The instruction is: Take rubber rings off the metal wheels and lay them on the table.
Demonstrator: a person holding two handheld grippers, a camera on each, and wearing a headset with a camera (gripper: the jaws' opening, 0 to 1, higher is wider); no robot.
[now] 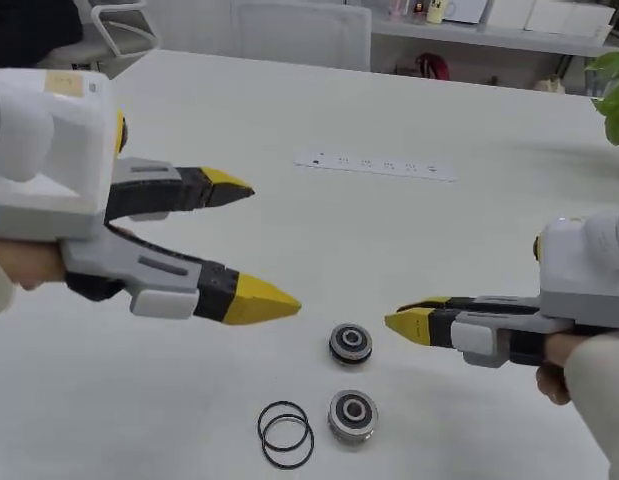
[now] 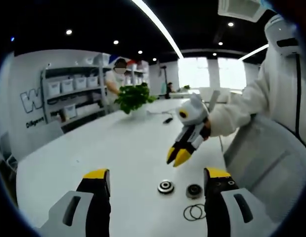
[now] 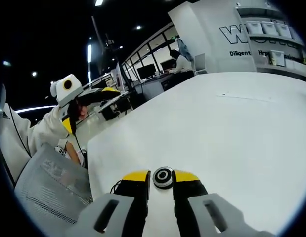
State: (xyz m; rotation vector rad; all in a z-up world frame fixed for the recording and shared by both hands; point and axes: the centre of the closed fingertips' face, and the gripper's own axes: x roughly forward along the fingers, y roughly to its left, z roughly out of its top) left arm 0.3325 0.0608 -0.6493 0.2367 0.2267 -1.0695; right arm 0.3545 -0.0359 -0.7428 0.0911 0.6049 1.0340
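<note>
Nearest me, two black rubber rings (image 1: 285, 434) lie overlapping on the desk (image 1: 469, 230), just beside a metal wheel (image 1: 352, 414). A second wheel (image 1: 350, 343), dark-rimmed, sits just beyond it. My right gripper (image 1: 407, 322) points at this one, fingers parted by a narrow gap, holding nothing. My left gripper (image 1: 267, 244) hovers with fingers spread wide, empty. A power strip (image 1: 374, 165) lies farther back.

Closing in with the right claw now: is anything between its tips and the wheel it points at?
Nothing visible does. Bare table lies between the right claw and the wheel. The second wheel and the two loose rings sit off to the side, nearer the person.
</note>
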